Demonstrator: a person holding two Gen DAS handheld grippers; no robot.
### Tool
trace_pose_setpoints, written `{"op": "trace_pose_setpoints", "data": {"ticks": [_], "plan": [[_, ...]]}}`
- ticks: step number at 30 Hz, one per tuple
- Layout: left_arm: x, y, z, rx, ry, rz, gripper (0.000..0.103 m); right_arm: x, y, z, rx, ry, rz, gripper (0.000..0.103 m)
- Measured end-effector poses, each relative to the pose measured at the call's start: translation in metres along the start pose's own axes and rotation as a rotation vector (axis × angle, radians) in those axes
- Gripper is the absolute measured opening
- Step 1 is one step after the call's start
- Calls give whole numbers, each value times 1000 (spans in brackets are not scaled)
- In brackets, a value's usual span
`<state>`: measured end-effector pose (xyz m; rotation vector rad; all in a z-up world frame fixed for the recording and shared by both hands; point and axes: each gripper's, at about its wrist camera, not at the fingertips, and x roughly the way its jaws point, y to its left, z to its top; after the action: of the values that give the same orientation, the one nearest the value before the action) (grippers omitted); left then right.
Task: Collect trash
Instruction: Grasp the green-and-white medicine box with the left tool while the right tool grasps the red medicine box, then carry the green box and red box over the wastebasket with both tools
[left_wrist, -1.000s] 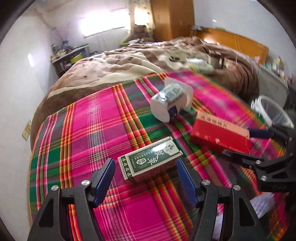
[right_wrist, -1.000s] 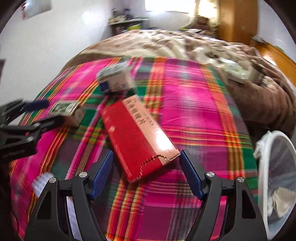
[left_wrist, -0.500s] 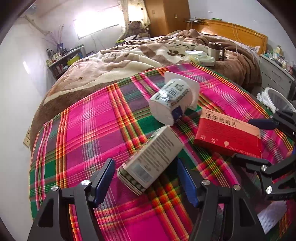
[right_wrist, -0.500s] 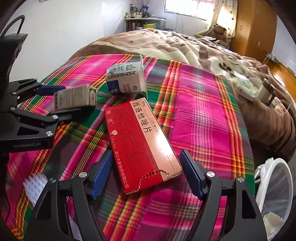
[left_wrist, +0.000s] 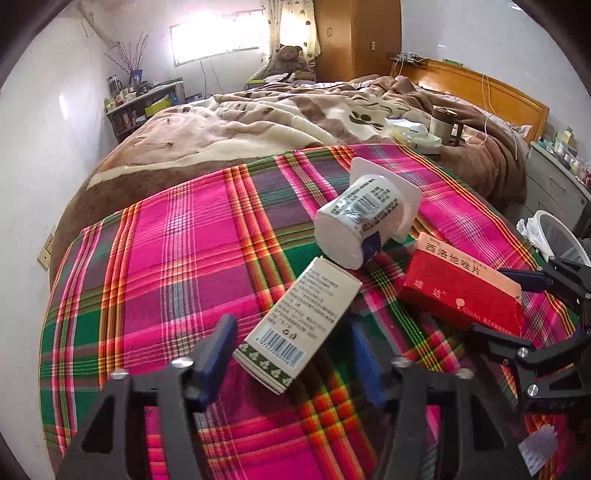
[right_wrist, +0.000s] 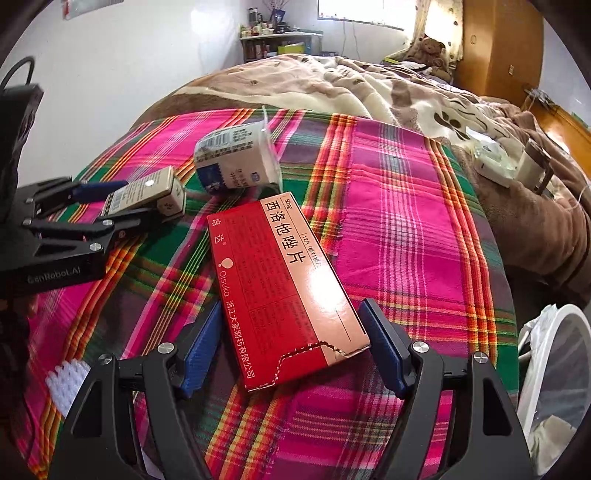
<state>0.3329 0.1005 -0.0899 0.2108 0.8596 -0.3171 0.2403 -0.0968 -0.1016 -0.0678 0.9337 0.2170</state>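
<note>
Moved: your green-and-white box (left_wrist: 299, 325) showed its green face a second ago; it now shows its printed side with the barcode and sits tilted, its near end raised between your left gripper's (left_wrist: 291, 356) blue pads.
Left gripper: you have just been closing its jaws, with the box between them. From the left wrist view a gap shows on each side of the box (the right wrist view sees the same box (right_wrist: 146, 194) from the side, between the fingers, but whether the pads press on it cannot be told).
Right gripper (right_wrist: 291, 352): unchanged, jaws wide, astride the near end of the red box (right_wrist: 280, 284); the pads stand just beside its edges and do not squeeze it.
Red box: lying flat on the plaid cloth (right_wrist: 399, 229), same place as before.
Yogurt cup (left_wrist: 360, 225): on its side on the cloth, just beyond the green-and-white box and close to the red one, where it lay earlier.
Bin (right_wrist: 554, 387): white-rimmed, off the cloth's edge at your right gripper's right side, with crumpled paper inside.
White scrap (right_wrist: 66, 384): on the cloth at your right gripper's lower left.
</note>
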Motion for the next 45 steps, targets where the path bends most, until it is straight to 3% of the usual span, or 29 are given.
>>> {"op": "trace_pose_setpoints", "data": {"ticks": [13,25,45], "plan": [[-14,-9,-7,-20,-11,-2,39,-14,-6,-4,47,-74,37,73],[-49,-21,-14,-51,-51,-10,37,-42,-17,-13,119,-138,70,73],[-123,-112,-6,-24,-164,-97,37,-131,-68,-42,187,-295,-3,73]]}}
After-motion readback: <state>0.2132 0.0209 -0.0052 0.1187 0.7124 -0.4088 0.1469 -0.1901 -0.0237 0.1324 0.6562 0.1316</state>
